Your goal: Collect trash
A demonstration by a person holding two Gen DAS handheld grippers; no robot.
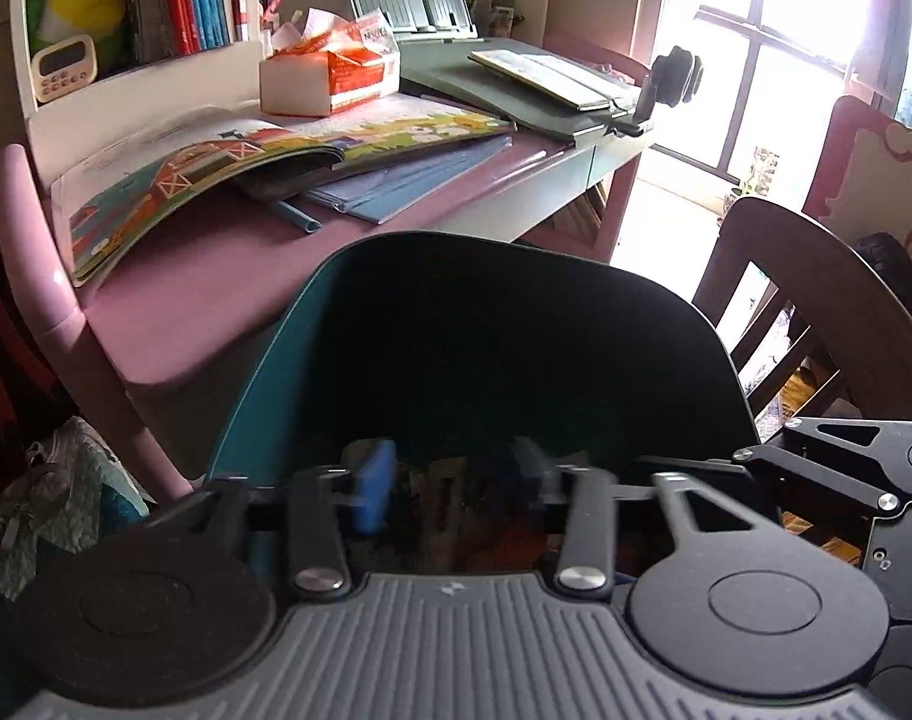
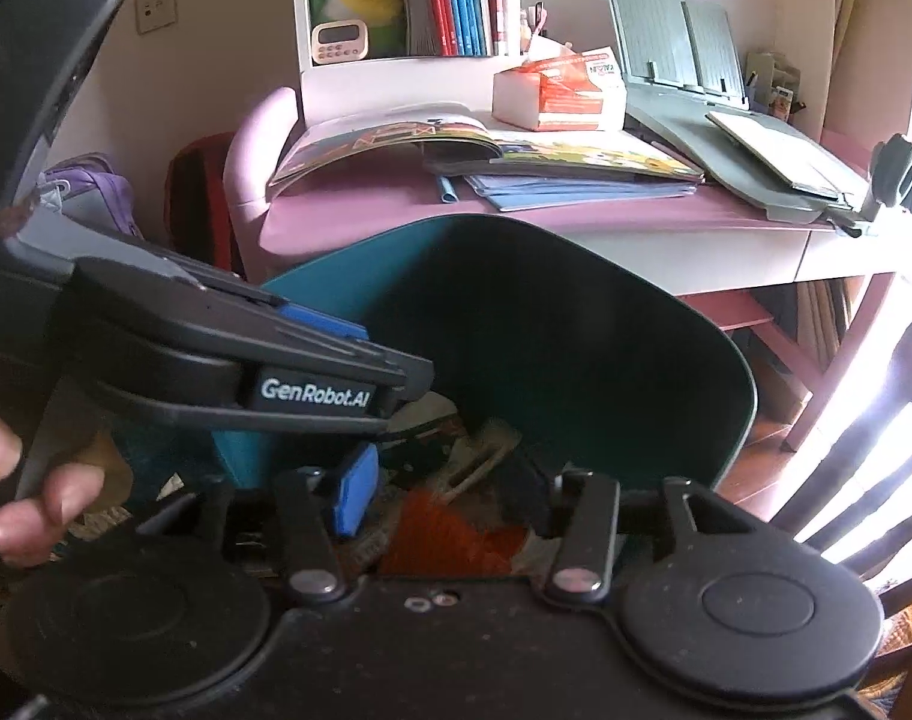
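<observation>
Both grippers sit low over the teal bin [image 2: 606, 324], presumably so scraps drop straight in. Left gripper [image 1: 450, 480] and right gripper [image 2: 438, 486] have jaws spread, nothing between the pads. Trash [image 2: 456, 516] already lies in the bin bottom, just below the pink desk [image 1: 216, 276].

Both the left gripper [image 1: 453, 489] and right gripper [image 2: 438, 495] are black with blue pads [image 2: 354, 495], silver screws and white "GenRobot.AI" lettering.

Daylight from window [image 1: 774, 60] blown out, glare right; bin [image 1: 486, 348] interior dark; fisheye edges bowed; slight blur.
</observation>
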